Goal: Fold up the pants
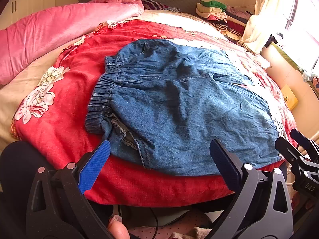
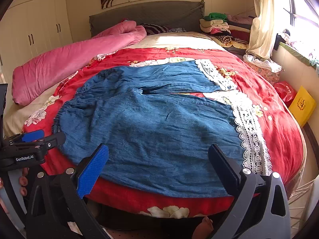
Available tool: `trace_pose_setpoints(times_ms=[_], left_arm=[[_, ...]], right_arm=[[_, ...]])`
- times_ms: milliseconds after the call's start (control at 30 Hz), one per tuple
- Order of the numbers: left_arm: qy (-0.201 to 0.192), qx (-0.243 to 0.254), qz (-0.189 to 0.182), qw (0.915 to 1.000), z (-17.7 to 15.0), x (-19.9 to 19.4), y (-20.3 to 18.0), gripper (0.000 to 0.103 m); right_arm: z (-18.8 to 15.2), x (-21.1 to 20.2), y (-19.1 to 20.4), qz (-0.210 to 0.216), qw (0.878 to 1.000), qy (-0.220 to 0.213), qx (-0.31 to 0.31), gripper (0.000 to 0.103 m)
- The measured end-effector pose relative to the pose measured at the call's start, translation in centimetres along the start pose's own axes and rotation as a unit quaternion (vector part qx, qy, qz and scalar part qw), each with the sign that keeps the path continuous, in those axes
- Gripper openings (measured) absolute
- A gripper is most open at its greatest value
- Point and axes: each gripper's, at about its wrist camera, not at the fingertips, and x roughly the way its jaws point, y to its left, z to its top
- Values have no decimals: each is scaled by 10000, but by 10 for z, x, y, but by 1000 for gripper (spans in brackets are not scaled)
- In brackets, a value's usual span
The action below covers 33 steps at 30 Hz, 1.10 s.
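Blue denim pants (image 1: 179, 103) (image 2: 155, 123) lie spread flat on a red floral bedspread, elastic waistband (image 1: 101, 95) to the left, white lace-trimmed leg hems (image 2: 249, 127) to the right. My left gripper (image 1: 161, 145) hovers open over the near edge of the pants by the waistband corner, nothing between its fingers. My right gripper (image 2: 159, 149) is open above the near leg, also holding nothing. In the right wrist view the left gripper (image 2: 31, 137) shows at the left edge; in the left wrist view the right gripper (image 1: 299, 149) shows at the right edge.
A rolled pink quilt (image 2: 65, 63) lies along the bed's left side. Stacked folded clothes (image 2: 219, 25) sit by the grey headboard at back right. A curtain (image 2: 261, 20) and window are on the right; a yellow box (image 2: 302, 105) and red bag (image 2: 285, 91) sit beside the bed.
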Motion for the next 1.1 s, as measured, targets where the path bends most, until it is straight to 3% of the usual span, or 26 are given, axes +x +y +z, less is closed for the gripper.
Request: trace_pose_setpoints(times_ms=[867, 1100], left_arm=[[-22, -109, -122, 9999, 9, 6, 12, 94], [-48, -8, -60, 10000, 40, 24, 27, 94]], right_arm=[[2, 13, 4, 164, 9998, 130, -77, 99], [43, 35, 2, 447, 9984, 138, -304, 99]])
